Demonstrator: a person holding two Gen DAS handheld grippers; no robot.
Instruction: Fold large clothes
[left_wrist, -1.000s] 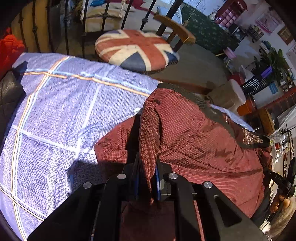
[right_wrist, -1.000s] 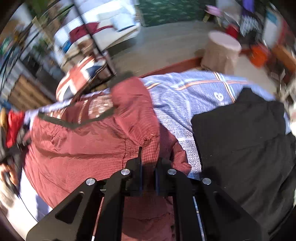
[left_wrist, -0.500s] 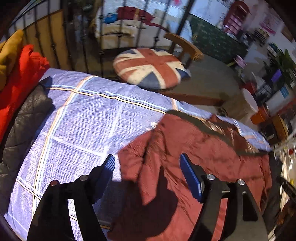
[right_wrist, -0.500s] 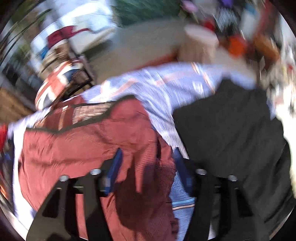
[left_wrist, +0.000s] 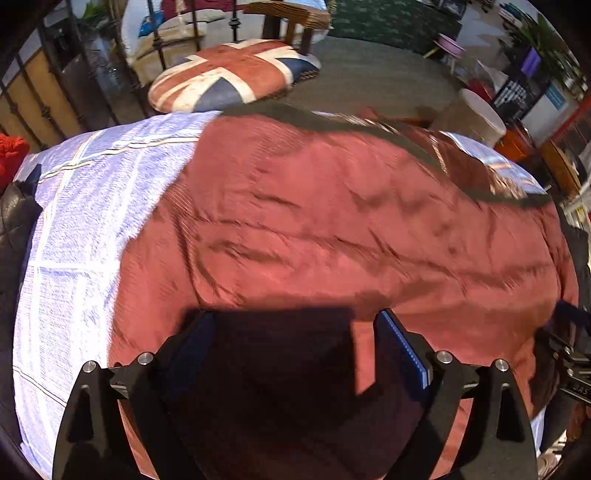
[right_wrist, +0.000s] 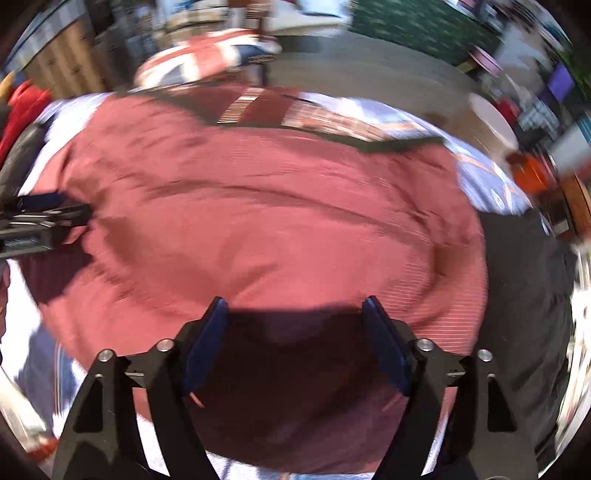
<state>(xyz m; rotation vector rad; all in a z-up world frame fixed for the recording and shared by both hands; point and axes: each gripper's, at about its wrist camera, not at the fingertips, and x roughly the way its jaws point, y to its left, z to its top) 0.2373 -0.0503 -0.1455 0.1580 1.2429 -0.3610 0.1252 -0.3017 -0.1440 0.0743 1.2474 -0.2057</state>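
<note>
Red jacket flat, both tools spread above

Red jacket hogs most of the bedsheet. Free strip of sheet on its left side, w/ a black quilted garment at the far edge of that. Right of the jacket a black garment blocks things. Beyond the jacket's collar, a Union Jack cushion & iron railing.
</note>
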